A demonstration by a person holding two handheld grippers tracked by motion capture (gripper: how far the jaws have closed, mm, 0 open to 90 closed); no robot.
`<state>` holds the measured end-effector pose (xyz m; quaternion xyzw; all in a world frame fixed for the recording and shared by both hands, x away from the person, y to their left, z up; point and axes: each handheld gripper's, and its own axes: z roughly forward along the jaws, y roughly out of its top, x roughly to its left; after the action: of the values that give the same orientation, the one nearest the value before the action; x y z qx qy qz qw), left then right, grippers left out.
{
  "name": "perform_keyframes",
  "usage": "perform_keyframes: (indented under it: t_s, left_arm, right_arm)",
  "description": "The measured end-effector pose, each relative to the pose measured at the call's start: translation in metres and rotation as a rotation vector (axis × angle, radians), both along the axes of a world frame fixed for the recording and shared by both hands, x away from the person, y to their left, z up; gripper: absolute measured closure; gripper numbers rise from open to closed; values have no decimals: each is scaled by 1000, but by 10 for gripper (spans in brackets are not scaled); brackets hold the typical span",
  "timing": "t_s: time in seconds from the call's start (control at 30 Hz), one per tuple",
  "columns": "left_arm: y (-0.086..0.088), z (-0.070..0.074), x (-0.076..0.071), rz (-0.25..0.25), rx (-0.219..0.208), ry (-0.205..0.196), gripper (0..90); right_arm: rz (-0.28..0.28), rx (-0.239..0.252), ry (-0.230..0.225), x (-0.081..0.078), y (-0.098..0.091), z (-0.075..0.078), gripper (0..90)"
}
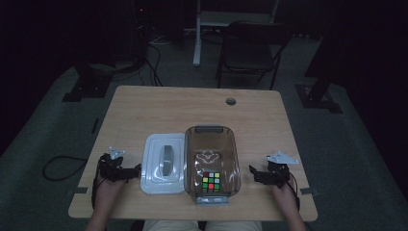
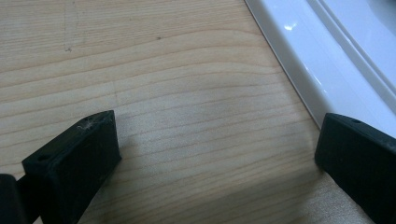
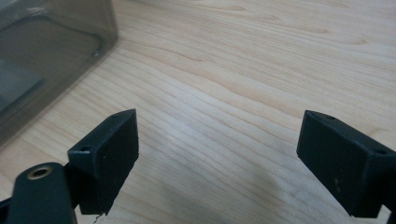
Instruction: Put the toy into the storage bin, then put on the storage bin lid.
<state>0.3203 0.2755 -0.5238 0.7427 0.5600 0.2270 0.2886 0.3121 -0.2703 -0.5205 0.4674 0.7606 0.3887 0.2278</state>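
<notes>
A clear smoky plastic box (image 1: 235, 159) stands open at the front middle of the wooden table, with a colourful puzzle cube (image 1: 210, 182) inside near its front end. Its white lid (image 1: 153, 166) lies flat just left of it. My left gripper (image 1: 136, 170) rests low on the table at the lid's left edge, open, nothing between its jaws; the lid's rim (image 2: 317, 70) runs past its right jaw. My right gripper (image 1: 253, 172) sits to the right of the box, open and empty over bare wood (image 3: 224, 107); the box's wall (image 3: 70, 51) shows at upper left.
The table (image 1: 159, 110) has a round cable hole (image 1: 231, 101) near its far edge. Behind it stand a dark folding chair (image 1: 252, 48) and a white stand leg (image 1: 197, 33). A black cable (image 1: 60, 168) loops on the floor at left.
</notes>
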Motion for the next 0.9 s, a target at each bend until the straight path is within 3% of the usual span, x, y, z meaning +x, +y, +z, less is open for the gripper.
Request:
perform_keyframes:
  t_s: [0.17,0.37,0.5,0.9]
  left_arm:
    - [0,0,0,-1,0,1,6]
    - [0,0,0,-1,0,0,6]
    - [0,0,0,-1,0,0,6]
    - [0,0,0,-1,1,1,6]
  right_arm:
    - [-49,-51,28,2,1,-5,129]
    - [-51,-91,80,6,5,-7,128]
    - [-52,-61,107,8,3,-7,130]
    - [-52,-62,107,8,3,-7,128]
